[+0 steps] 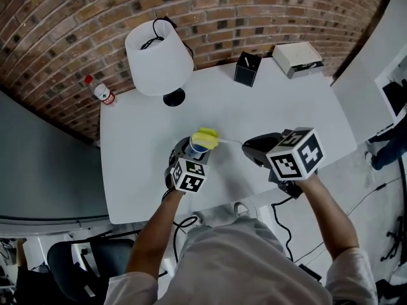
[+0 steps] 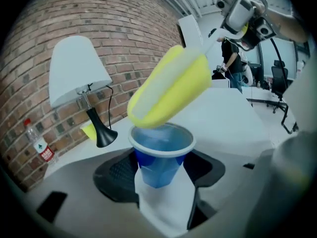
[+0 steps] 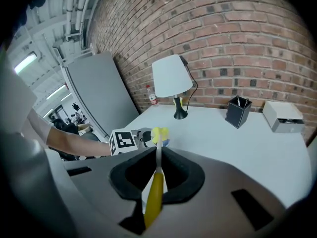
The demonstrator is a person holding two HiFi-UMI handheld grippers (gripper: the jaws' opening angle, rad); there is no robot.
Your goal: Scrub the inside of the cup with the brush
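Observation:
A blue plastic cup (image 2: 161, 155) with a white rim stands upright between the black pads of my left gripper (image 2: 161, 171), which is shut on it. In the head view the cup (image 1: 196, 150) is near the table's front, just ahead of the left gripper (image 1: 191, 156). My right gripper (image 1: 254, 148) is shut on the yellow handle (image 3: 154, 197) of a brush. Its thin white stem reaches left to a yellow sponge head (image 2: 171, 90), tilted just above the cup's rim. The head (image 1: 205, 136) partly hides the cup's mouth from above.
A white lamp (image 1: 159, 56) on a black base stands at the back left of the white table (image 1: 273, 107). A water bottle (image 1: 102, 91) is at the far left corner. A black pen holder (image 1: 247, 68) and a white box (image 1: 297, 58) sit at the back.

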